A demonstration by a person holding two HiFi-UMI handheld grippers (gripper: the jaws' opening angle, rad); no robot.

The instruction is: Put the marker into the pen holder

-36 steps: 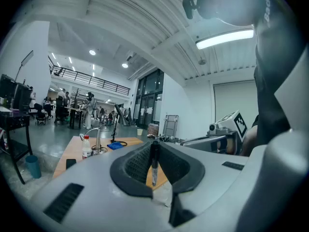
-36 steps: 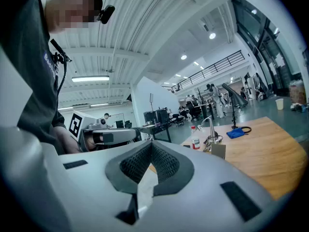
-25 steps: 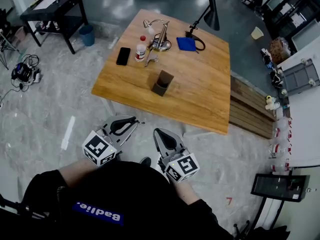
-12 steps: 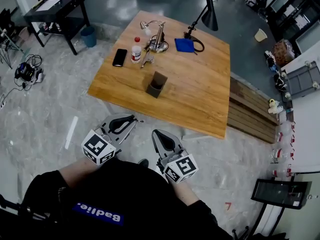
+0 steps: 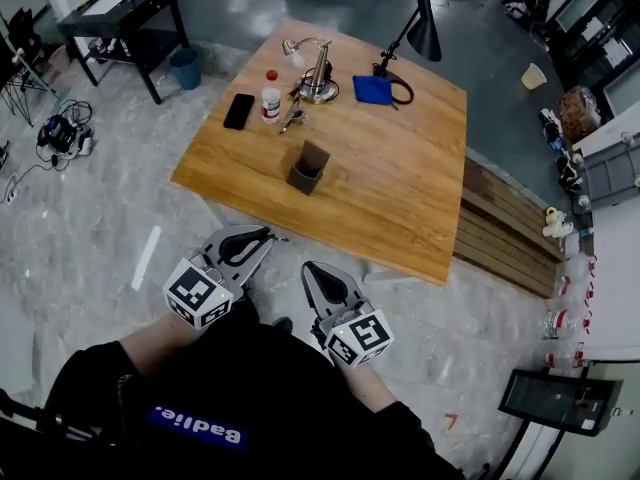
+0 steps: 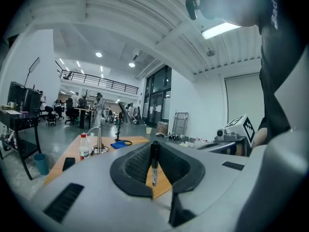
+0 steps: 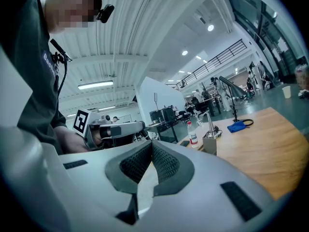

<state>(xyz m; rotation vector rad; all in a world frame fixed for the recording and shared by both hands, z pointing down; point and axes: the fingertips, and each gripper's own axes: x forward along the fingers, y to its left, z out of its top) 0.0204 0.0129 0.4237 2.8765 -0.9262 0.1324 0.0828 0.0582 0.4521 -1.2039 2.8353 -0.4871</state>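
The marker (image 6: 154, 161) is a thin dark pen standing upright between the jaws of my left gripper (image 6: 153, 149), which is shut on it. In the head view my left gripper (image 5: 262, 238) is held low over the floor, short of the wooden table (image 5: 400, 198). The brown pen holder (image 5: 308, 167) stands upright near the table's middle, well ahead of both grippers. My right gripper (image 5: 308, 268) hangs beside the left one, its jaws shut with nothing between them. From the right gripper (image 7: 151, 146) view the pen holder (image 7: 209, 143) shows on the table's near part.
At the table's far side lie a black phone (image 5: 239, 111), a white bottle (image 5: 269, 96), a silver desk lamp (image 5: 318, 73), a blue cloth (image 5: 374, 89) and a black lamp (image 5: 420, 28). A black side table (image 5: 120, 13) and a blue bin (image 5: 184, 68) stand far left. Wooden planks (image 5: 510, 233) lie right of the table.
The view has drifted a little, so the table sits slightly more to the left. Both grippers stay in front of the body, the left still shut on the marker.
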